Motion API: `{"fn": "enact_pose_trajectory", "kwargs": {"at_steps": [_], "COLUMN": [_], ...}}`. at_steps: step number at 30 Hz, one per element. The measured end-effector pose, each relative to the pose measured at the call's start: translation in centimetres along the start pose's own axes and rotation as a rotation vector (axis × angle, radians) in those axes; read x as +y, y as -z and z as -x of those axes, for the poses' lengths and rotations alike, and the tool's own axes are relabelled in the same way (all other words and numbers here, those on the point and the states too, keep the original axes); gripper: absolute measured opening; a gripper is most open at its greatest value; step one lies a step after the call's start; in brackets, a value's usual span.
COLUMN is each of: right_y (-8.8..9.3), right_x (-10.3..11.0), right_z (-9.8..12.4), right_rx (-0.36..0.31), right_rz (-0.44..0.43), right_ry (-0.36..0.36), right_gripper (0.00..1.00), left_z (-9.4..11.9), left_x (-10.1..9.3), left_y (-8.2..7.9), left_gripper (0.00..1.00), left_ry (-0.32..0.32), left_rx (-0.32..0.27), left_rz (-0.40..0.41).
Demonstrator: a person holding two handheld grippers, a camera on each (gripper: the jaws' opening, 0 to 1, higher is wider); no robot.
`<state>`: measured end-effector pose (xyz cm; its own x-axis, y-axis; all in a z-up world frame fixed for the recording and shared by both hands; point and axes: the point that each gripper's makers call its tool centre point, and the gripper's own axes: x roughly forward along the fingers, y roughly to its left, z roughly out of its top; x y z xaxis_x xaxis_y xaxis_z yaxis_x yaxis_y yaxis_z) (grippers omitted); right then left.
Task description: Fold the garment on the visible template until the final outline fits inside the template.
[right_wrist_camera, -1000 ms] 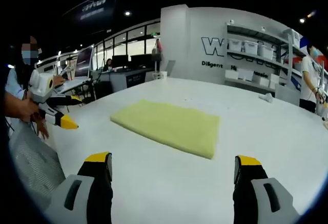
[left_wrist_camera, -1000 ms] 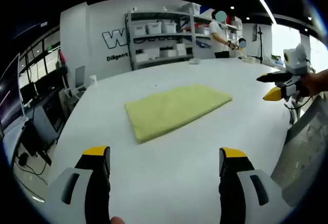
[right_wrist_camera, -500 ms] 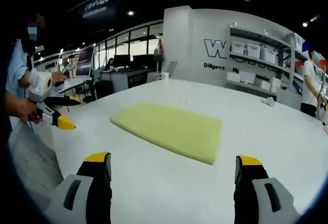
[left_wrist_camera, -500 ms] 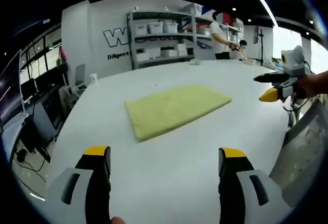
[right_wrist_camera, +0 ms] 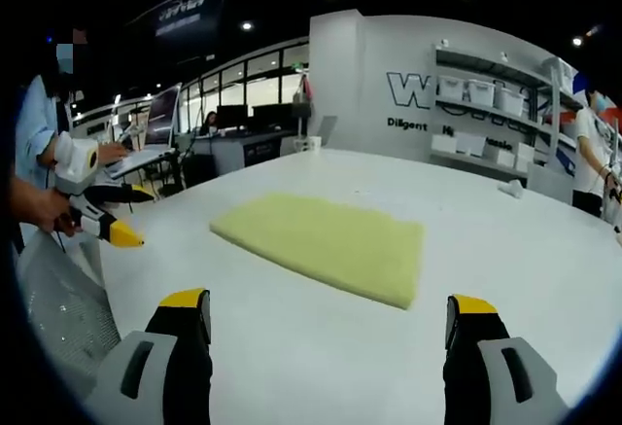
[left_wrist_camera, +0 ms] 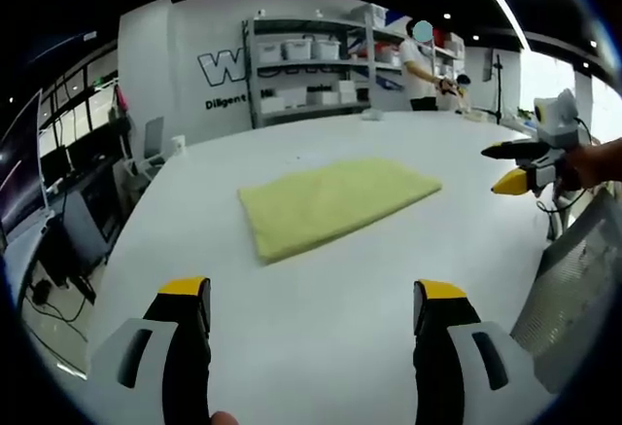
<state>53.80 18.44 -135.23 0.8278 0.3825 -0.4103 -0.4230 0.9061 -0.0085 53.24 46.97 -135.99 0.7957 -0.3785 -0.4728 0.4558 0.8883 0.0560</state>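
Folded cloth on the table, both grippers held back.
The white table (left_wrist_camera: 321, 328) carries a yellow cloth (left_wrist_camera: 335, 203) lying flat, folded to a rectangle, mid-table. The left gripper (left_wrist_camera: 306, 294) and right gripper (right_wrist_camera: 326, 303) hover near the edge, jaws wide apart, holding nothing.

Garment (left_wrist_camera: 335, 201): soft matt yellow cloth. Table (left_wrist_camera: 321, 318): smooth, matt white.

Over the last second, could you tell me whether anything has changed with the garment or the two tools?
Nothing has visibly changed. The folded yellow garment lies flat on the white table, untouched, and both tools hover open and empty: the left tool and the right tool each point at it from opposite sides. Only the views drifted slightly.
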Motion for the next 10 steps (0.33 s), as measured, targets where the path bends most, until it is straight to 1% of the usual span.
{"fn": "enact_pose_trajectory", "kwargs": {"at_steps": [10], "right_y": [0.29], "right_x": [0.38], "right_z": [-0.13], "right_rx": [0.005], "right_rz": [0.002], "right_ry": [-0.011], "right_gripper": [0.99], "left_z": [-0.09], "left_x": [0.12], "left_y": [-0.04], "left_gripper": [0.82], "left_ry": [-0.001], "left_rx": [-0.001], "left_rz": [0.014]}}
